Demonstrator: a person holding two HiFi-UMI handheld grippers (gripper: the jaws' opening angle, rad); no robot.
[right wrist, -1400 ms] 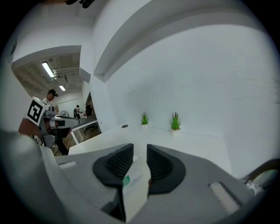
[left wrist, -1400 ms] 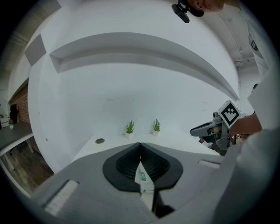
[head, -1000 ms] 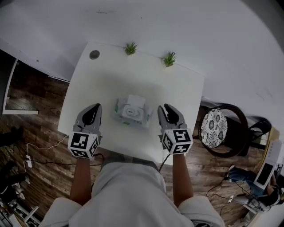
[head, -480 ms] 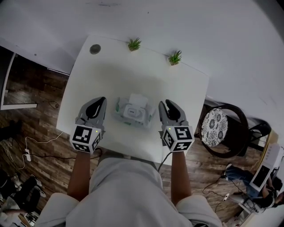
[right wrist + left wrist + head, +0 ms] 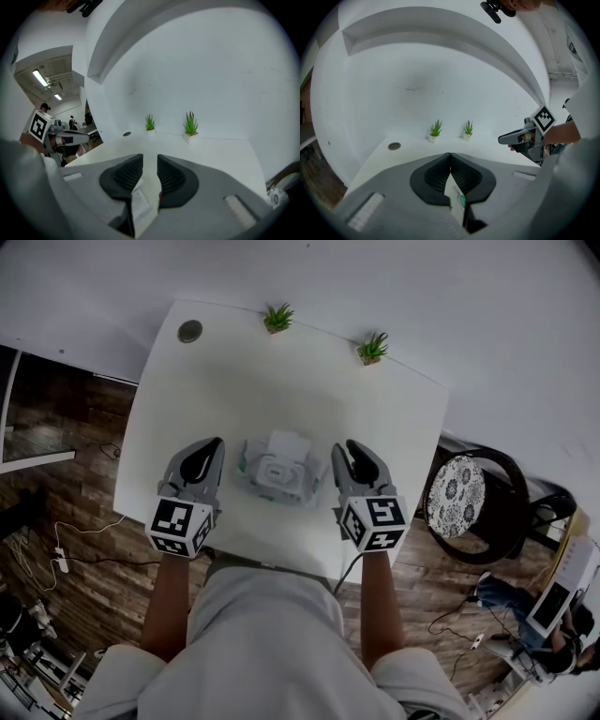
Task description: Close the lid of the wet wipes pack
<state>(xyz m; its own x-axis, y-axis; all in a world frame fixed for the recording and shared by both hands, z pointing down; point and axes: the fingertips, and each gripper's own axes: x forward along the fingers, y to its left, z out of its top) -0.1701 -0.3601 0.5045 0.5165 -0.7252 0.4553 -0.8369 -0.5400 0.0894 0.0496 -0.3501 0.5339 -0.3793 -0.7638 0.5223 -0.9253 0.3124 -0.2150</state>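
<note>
Pack [image 5: 277, 476] lid [image 5: 287, 442] up. Flanking pack: left gripper [image 5: 212, 448] pressed together, right gripper [image 5: 350, 450] slightly spread. Approach stage; next, probably push lid down.

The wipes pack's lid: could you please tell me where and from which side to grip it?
The lid by its free far edge, from the plants' side: it stands flipped open away from you, so drawing it toward you should fold it shut.
</note>
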